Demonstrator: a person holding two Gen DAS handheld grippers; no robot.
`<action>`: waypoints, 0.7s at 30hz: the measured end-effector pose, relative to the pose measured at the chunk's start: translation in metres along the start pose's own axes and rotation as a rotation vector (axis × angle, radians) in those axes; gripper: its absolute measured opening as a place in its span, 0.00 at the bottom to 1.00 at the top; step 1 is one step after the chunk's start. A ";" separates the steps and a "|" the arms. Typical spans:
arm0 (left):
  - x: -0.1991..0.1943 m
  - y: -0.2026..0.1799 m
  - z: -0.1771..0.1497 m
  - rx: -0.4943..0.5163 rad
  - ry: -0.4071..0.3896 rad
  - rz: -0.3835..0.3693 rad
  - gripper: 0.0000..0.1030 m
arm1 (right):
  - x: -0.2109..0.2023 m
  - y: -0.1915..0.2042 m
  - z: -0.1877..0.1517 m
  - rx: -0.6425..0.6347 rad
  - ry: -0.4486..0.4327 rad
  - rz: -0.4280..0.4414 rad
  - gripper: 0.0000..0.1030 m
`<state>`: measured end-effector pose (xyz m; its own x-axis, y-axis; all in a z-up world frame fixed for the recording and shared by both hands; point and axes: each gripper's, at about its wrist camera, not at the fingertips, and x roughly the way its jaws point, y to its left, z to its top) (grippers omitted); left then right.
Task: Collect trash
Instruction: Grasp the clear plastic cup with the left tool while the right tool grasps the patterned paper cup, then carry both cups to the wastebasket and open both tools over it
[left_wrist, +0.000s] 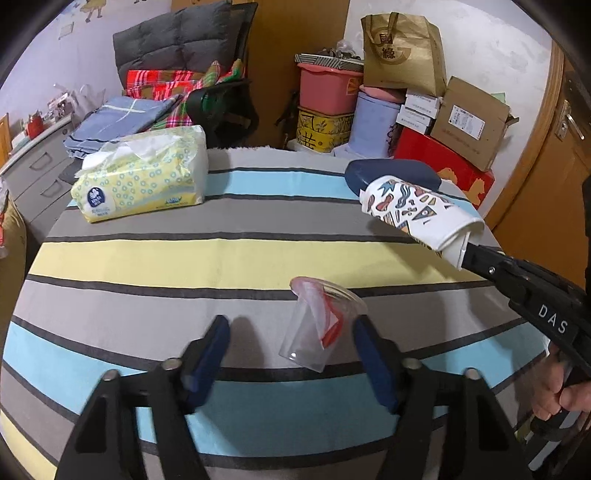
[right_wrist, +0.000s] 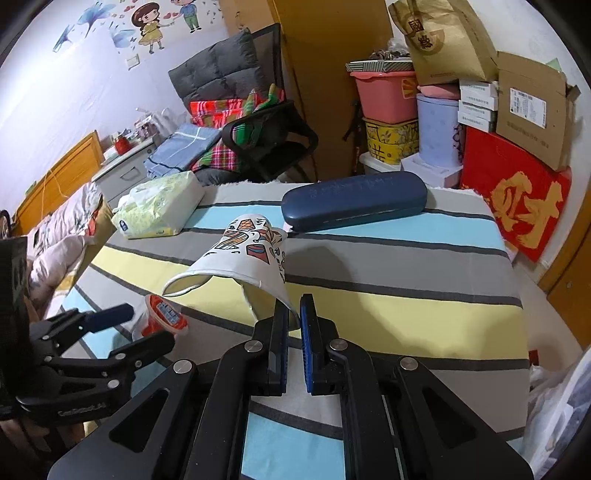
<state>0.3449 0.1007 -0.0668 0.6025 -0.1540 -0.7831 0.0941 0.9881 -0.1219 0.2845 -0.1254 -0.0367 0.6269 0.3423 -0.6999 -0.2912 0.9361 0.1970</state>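
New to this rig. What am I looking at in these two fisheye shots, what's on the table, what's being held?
There is no robot here: a person holds a two-finger gripper in each hand, and each gripper carries a camera looking along its fingers.

The left wrist view shows the left gripper with a clear plastic cup between its open jaws; the pads do not visibly press on it. The right wrist view shows the right gripper shut on the rim of a crumpled patterned paper cup, lifted off the cloth.

The striped tablecloth also holds a yellow tissue pack and a dark blue glasses case. Each view also catches the other gripper from the side.
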 end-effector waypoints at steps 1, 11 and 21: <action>0.001 -0.001 0.000 0.003 0.004 -0.008 0.57 | 0.000 -0.001 0.000 0.000 -0.001 -0.001 0.06; 0.000 -0.008 0.001 0.010 0.002 -0.037 0.28 | -0.004 -0.008 -0.002 0.024 -0.011 0.002 0.06; -0.037 -0.031 -0.002 0.026 -0.062 -0.069 0.28 | -0.030 -0.012 -0.004 0.044 -0.054 0.012 0.06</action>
<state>0.3180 0.0760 -0.0354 0.6417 -0.2218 -0.7342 0.1569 0.9750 -0.1574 0.2664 -0.1469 -0.0210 0.6619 0.3566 -0.6594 -0.2681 0.9340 0.2361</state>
